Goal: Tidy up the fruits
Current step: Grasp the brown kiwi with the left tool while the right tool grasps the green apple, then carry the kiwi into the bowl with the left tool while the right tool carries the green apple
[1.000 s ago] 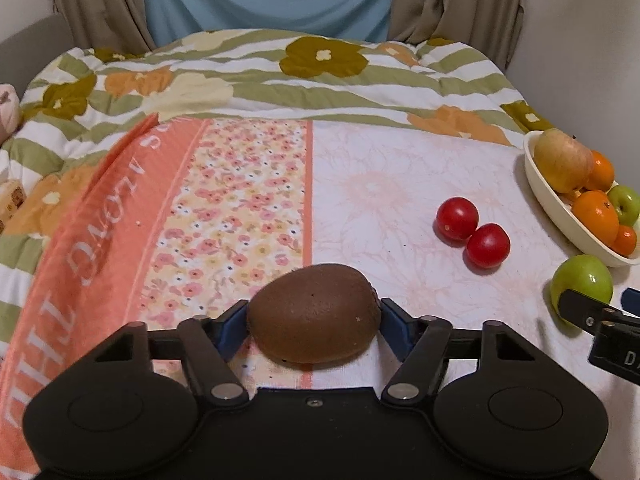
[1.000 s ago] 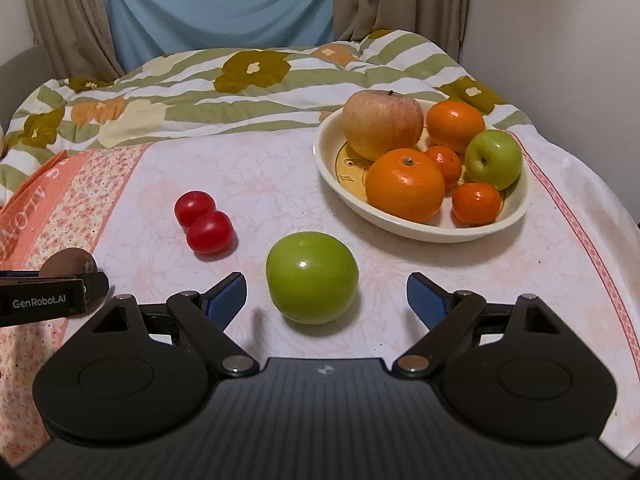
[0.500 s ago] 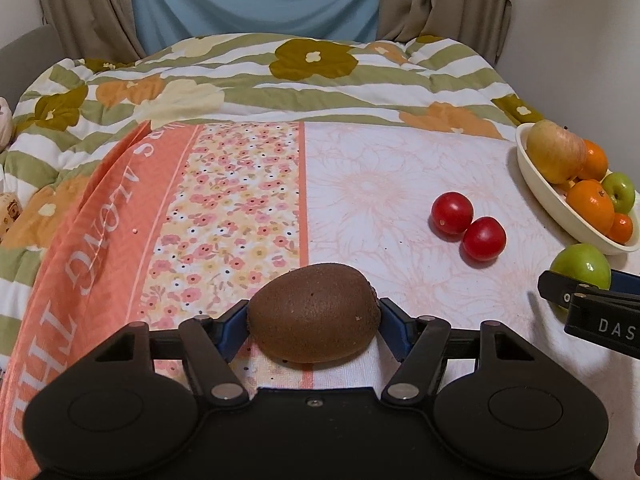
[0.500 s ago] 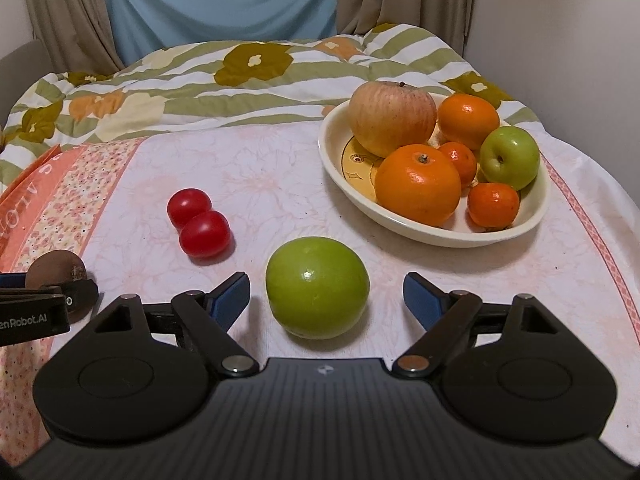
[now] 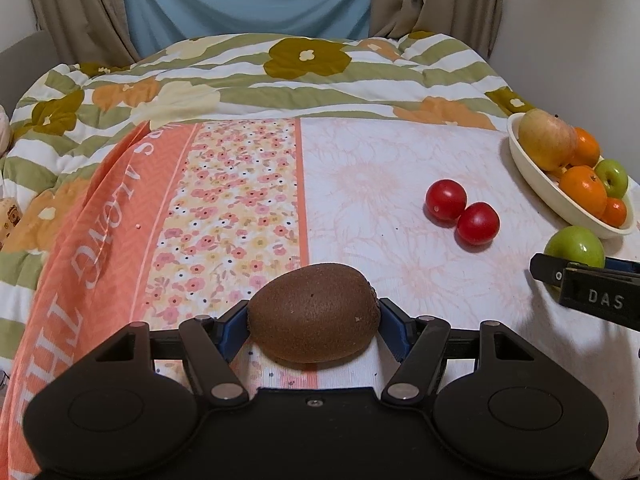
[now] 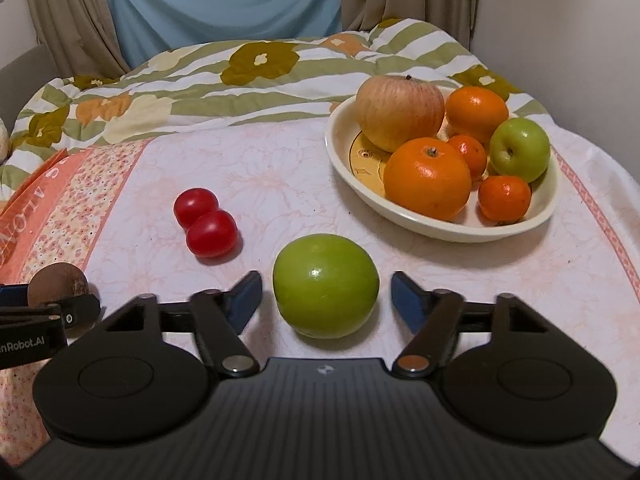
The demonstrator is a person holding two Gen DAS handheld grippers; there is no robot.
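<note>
Since a second ago the right gripper point(image 6: 326, 294) has closed in, spread wide around the green apple point(image 6: 326, 285) at lower centre. The left gripper point(image 5: 314, 322) still clamps the kiwi point(image 5: 314, 317). Floral cloth point(image 6: 280, 176), blue curtain point(image 6: 224, 0) behind.

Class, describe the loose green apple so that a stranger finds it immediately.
Start at the cream fruit bowl. Just in front of it, on the pale cloth, a green apple sits alone between the open right gripper. Unlike the smaller green apple, it lies outside the bowl.
</note>
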